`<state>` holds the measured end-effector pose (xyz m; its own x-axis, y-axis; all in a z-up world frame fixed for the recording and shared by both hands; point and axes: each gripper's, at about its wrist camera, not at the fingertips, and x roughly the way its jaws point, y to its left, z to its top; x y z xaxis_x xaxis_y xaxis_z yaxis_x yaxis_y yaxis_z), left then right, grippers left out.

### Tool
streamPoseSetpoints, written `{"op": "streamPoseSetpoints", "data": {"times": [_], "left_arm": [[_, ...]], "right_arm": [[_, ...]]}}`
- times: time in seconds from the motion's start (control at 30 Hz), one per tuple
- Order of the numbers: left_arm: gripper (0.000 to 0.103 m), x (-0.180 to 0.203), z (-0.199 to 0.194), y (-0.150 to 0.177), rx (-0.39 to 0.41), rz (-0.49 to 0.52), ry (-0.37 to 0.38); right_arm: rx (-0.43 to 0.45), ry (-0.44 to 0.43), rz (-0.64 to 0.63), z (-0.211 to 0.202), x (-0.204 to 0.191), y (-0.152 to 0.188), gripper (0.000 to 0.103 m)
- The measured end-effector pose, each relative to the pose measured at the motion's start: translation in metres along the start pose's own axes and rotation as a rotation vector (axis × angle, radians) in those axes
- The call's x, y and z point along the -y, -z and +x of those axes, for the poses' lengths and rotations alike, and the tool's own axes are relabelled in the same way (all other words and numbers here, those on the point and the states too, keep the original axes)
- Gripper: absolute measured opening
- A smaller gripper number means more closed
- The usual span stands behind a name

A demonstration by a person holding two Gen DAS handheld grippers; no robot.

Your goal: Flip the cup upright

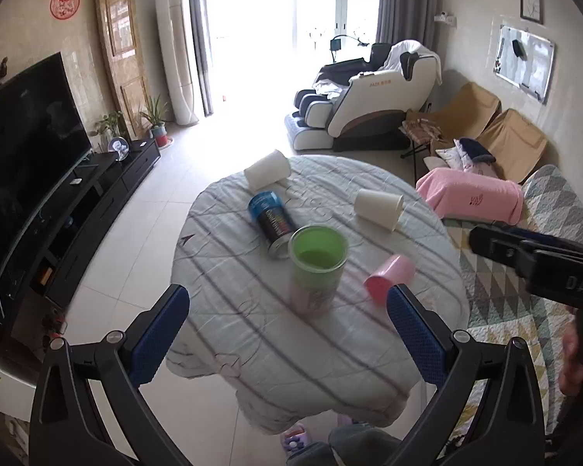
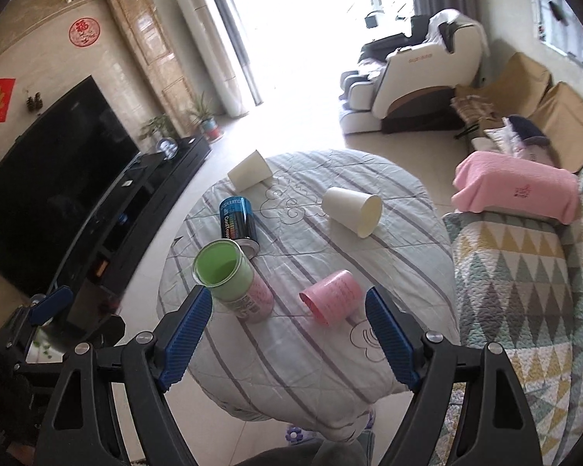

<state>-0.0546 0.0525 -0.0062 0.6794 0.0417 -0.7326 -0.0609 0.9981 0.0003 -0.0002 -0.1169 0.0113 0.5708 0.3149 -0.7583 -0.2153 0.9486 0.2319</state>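
Both my claws hang above the cloth-covered round table [image 2: 388, 272], jaws spread wide and holding nothing: the right gripper [image 2: 287, 334] sits just short of the pink cup [image 2: 332, 301], the left gripper [image 1: 287, 330] short of the green-lined tumbler [image 1: 316, 268].

The pink cup lies on its side at about 12 o'clock from my right claw, its mouth turned toward 8 o'clock, and I see nothing inside it. I judge it the one to flip. To do it well I should come down with one finger on each side of its wall, close gently so the thin body does not buckle, lift a little, then roll my wrist until the mouth faces up and set it down flat.

The tumbler stands upright at my right claw's 10 o'clock, apparently empty. The dark can [image 2: 238, 219] lies beyond it, touching or nearly so. Two white paper cups, one at 1 o'clock [image 2: 353, 209] and one far at 11 o'clock [image 2: 249, 175], also lie tipped; the nearer shows an empty inside
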Motion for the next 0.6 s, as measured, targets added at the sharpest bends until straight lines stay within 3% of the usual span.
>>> {"op": "streamPoseSetpoints", "data": {"times": [0.23, 0.6], "left_arm": [[0.103, -0.007, 0.0, 0.013, 0.007, -0.025, 0.021], [0.103, 0.0, -0.004, 0.011, 0.064, -0.033, 0.008]], "right_arm": [[0.038, 0.06, -0.017, -0.013, -0.019, 0.018, 0.083], [0.048, 0.05, -0.054, -0.014, -0.026, 0.025, 0.083]]}}
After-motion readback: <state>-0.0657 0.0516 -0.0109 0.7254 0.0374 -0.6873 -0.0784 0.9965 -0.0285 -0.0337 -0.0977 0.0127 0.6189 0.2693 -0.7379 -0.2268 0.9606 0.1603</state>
